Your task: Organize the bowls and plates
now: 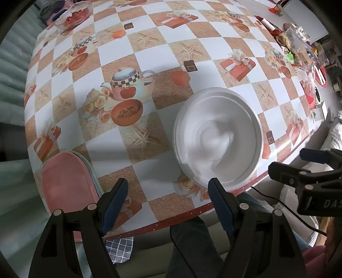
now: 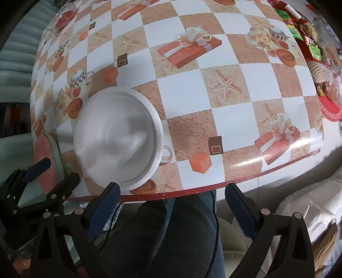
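Both my hand-held grippers, left [image 1: 167, 201] and right [image 2: 172, 206], wide, empty. White round foam bowl [image 1: 218, 136] on checked worktop [image 1: 149, 53], near edge. Pink oval plate [image 1: 66, 181] left, overhanging. Risk: clumsy nudge tips either off edge.

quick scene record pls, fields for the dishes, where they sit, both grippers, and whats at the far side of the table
surface: table with checkered printed cloth
white bowl: upright, empty, near the table's front edge
pink plate: at the front left corner, top of a small stack, apart from the bowl
left hand-held gripper: open, nothing between its fingers, above the front edge between plate and bowl
right hand-held gripper: open, holding nothing, above the front edge to the right of the bowl
far left: glass bowl with red contents
far right: clutter of packets and bags
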A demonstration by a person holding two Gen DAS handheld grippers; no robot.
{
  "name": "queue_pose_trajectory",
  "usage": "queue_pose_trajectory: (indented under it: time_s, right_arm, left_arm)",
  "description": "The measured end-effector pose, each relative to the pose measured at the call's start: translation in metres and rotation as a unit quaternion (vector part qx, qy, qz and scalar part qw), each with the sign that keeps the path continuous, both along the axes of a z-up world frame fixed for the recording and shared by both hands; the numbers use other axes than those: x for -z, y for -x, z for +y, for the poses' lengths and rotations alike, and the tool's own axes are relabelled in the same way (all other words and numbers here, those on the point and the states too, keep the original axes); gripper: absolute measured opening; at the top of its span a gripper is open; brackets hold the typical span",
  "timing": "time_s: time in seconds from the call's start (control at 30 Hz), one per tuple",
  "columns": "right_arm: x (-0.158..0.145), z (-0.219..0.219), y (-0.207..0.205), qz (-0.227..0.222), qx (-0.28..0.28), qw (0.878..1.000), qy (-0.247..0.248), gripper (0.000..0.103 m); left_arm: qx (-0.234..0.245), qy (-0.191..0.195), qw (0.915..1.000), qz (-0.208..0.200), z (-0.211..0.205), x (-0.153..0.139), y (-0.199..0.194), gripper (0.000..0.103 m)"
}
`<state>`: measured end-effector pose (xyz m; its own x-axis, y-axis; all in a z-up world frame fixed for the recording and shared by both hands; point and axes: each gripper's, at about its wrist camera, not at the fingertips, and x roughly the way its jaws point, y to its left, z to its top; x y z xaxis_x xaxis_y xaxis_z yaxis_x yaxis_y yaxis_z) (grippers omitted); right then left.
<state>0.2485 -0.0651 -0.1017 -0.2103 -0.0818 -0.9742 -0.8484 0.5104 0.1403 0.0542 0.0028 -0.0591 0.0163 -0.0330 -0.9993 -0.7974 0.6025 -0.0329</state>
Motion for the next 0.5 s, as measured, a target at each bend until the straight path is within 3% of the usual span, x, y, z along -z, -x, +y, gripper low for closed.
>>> queue_pose_trajectory:
  time_s: [0.5]
  right_arm:
    - [-0.0019,0.0026,0.003,-0.003,-0.007,1.0,0.001,0.099]
  left_arm:
    - [-0.004,-0.003,1.0,-0.001,-0.0001,-0.0012,0.0013,0.08]
